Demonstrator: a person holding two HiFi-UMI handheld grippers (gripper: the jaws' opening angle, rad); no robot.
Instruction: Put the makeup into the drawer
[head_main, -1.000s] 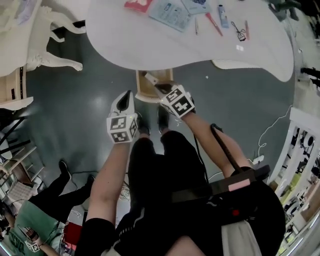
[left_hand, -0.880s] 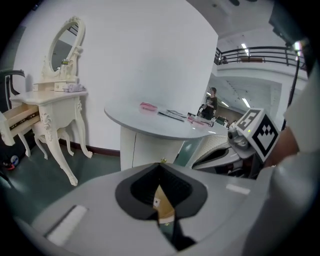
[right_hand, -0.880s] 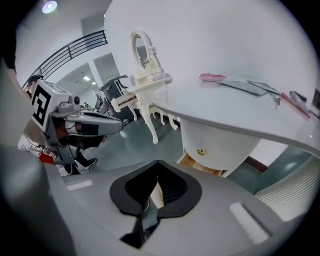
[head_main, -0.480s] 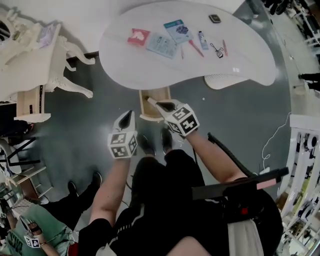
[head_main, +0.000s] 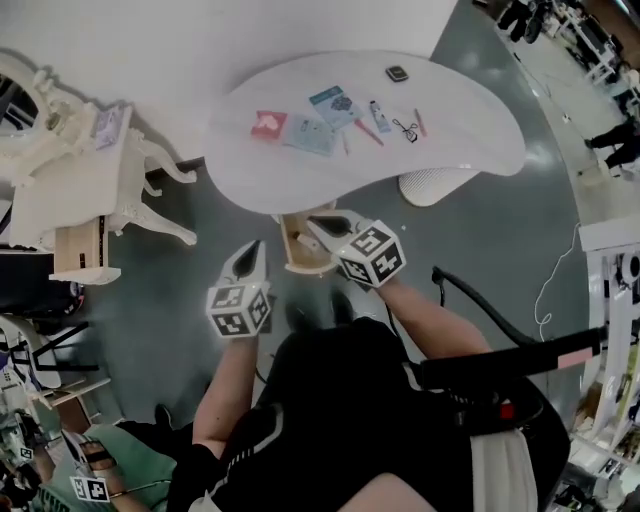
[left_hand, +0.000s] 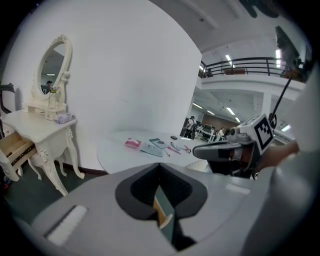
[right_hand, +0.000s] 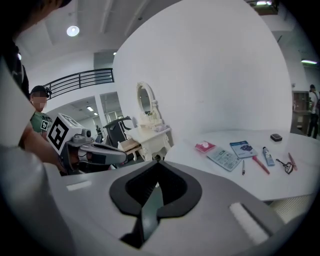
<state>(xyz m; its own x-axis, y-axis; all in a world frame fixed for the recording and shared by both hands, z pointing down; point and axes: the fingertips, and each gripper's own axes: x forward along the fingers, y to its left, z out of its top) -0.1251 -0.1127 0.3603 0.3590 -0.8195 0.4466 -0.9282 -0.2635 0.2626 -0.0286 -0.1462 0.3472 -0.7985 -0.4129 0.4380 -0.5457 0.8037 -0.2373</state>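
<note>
Now, held left hand-held gripper (head_main: 252, 252) and right hand-held gripper (head_main: 318, 226) near the table (head_main: 470, 150), jaws together, empty, apart from makeup (head_main: 336, 105) on that table.

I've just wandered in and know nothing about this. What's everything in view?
table: one, white, curved, centre
pink packet: one, pink, table's left
pale packet: one, blue-green, beside it
blue packet: one, blue, behind that
red pencil: one, red, mid-table
tube: one, pale, right of pencil
eyelash curler: one, dark, right of tube
small case: one, dark, table's far edge
wooden drawer: one, light wood, open, below table's near edge
dressing table: one, white, far left, oval mirror, drawer pulled out
bystander: one, green top, lower left
left gripper: one, white, jaws shut, empty, left of drawer
right gripper: one, white, jaws shut, empty, above drawer
</note>
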